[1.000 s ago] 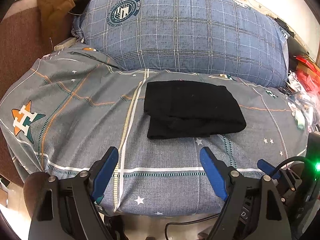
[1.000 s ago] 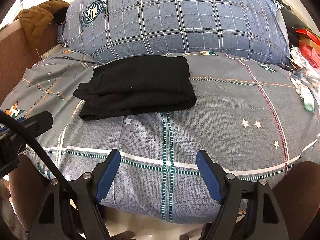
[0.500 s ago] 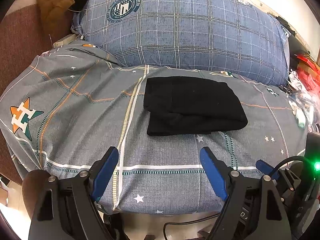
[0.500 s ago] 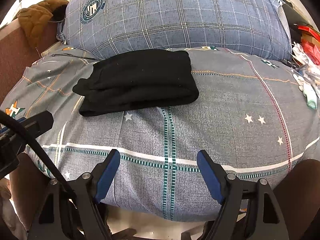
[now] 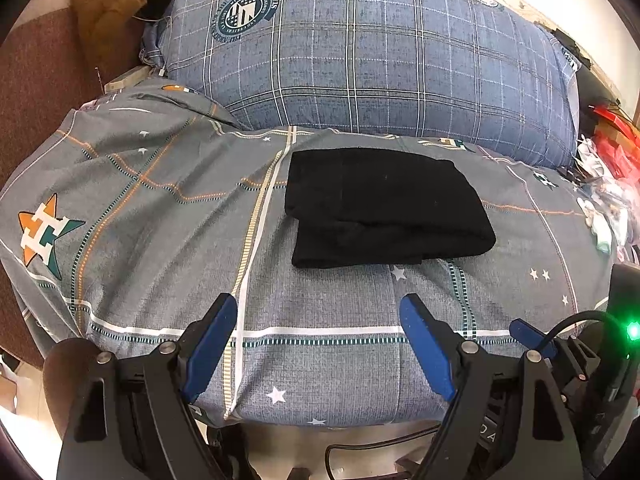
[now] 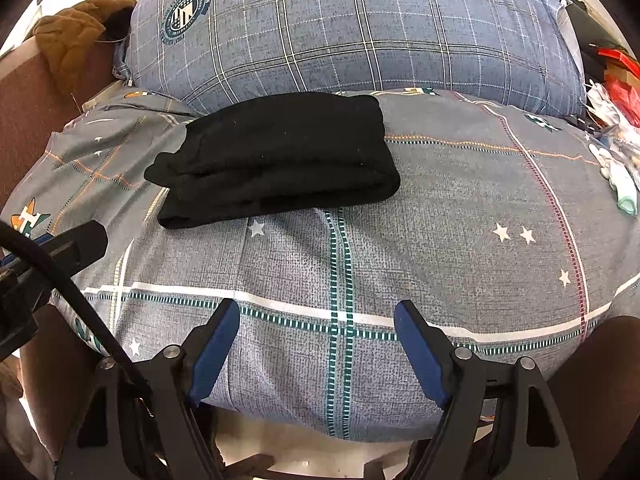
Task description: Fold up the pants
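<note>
The black pants [image 5: 384, 208] lie folded into a compact rectangle on the grey patterned bedcover [image 5: 160, 220], just in front of the pillow. They also show in the right wrist view [image 6: 276, 164], left of centre. My left gripper [image 5: 320, 320] is open and empty, hanging over the bed's near edge, well short of the pants. My right gripper [image 6: 316, 324] is open and empty too, also at the near edge, apart from the pants.
A big blue plaid pillow [image 5: 360, 52] lies behind the pants. A brown jacket [image 5: 108, 4] is heaped at the back left on a dark red headboard [image 5: 36, 92]. Red packets and small clutter [image 6: 616, 92] sit at the right edge.
Both grippers have drifted slightly, so the pants sit a little lower in each view. The pants have not moved and both grippers stay open.
</note>
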